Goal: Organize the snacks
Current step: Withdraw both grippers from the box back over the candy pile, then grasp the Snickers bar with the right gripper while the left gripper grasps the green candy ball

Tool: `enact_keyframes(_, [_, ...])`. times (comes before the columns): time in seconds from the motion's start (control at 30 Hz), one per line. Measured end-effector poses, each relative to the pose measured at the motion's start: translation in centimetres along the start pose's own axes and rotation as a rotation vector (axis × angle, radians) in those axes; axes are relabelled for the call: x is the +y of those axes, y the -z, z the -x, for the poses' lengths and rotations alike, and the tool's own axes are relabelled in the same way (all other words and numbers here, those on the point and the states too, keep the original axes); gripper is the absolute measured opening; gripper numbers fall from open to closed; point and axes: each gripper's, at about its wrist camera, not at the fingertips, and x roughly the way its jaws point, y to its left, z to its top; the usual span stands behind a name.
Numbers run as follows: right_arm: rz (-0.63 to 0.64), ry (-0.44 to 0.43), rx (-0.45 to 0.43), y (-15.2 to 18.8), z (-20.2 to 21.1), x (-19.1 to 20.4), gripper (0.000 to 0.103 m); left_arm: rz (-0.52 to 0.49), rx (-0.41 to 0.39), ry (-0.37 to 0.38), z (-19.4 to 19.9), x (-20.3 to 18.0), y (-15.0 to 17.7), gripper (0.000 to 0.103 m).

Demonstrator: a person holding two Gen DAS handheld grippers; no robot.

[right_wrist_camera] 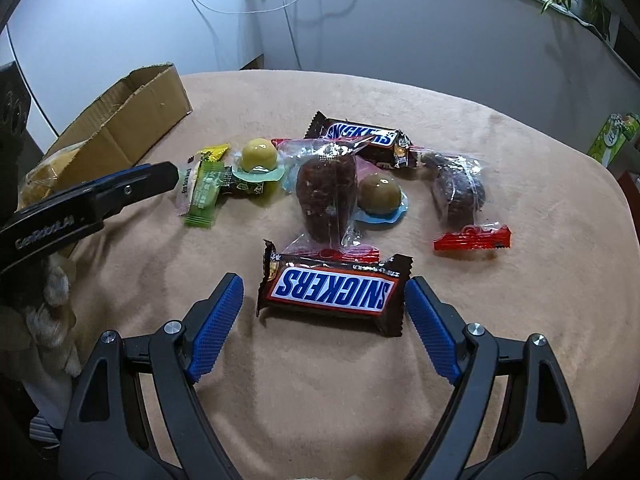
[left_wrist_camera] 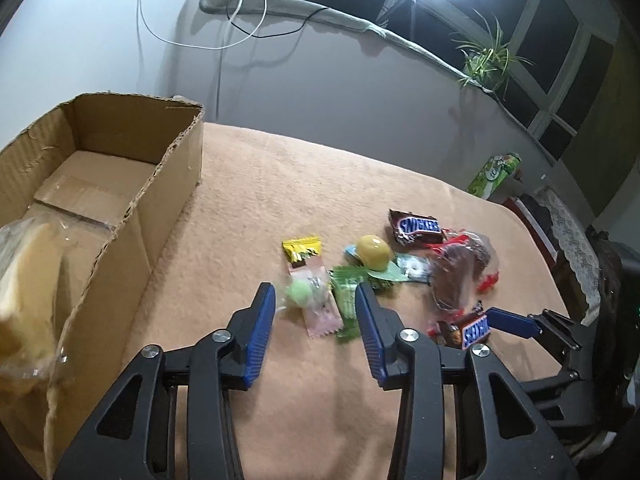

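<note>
My left hand-held gripper [left_wrist_camera: 316, 300] hangs over the near edge of the snack pile with its jaws apart, not pressing on anything. Between its blue pads [left_wrist_camera: 260, 332] I see a pink wrapper [left_wrist_camera: 320, 316] with a pale green sweet and, beside it, a green sachet [left_wrist_camera: 347, 300]; the picture is blurred there, so I cannot tell how close the tips are to them.

My right hand-held gripper [right_wrist_camera: 324, 300] also stands with jaws wide apart. A Snickers bar [right_wrist_camera: 332, 288] lies flat on the tan-covered surface [right_wrist_camera: 320, 400] between its fingers, lengthwise across the gap, and the pads sit just beside its ends without gripping it.

Beyond that bar lies the rest of the pile: a second Snickers [right_wrist_camera: 362, 136], two dark brown cakes in clear bags [right_wrist_camera: 326, 196], two yellow jelly cups [right_wrist_camera: 259, 156], a yellow packet [right_wrist_camera: 216, 152], and a small red wrapper [right_wrist_camera: 472, 238] off to the right.

The cardboard box [left_wrist_camera: 120, 184] stands open at the left, well apart from the pile. In it, at the near end, is a pale yellow snack in clear wrap [left_wrist_camera: 28, 280].
</note>
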Motion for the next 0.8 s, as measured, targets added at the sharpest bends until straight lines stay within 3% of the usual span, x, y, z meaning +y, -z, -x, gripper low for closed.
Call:
enact_keyframes(0.3, [0.02, 0.027, -0.001, 0.0, -0.3, 0.3, 0.084, -0.022, 0.027, -0.026, -1.3, 0.1, 0.1, 0.026])
enact_keyframes(0.37, [0.032, 0.039, 0.006, 0.2, -0.4, 0.5, 0.074, -0.024, 0.022, -0.024, -1.3, 0.2, 0.2, 0.024])
enact_keyframes(0.57, [0.029, 0.03, 0.004, 0.5, 0.0, 0.6, 0.062, -0.033, 0.014, -0.033, -1.2, 0.0, 0.2, 0.02])
enact_keyframes(0.8, [0.006, 0.007, -0.003, 0.9, 0.4, -0.1, 0.059, -0.065, 0.005, -0.034, -0.4, -0.7, 0.5, 0.019])
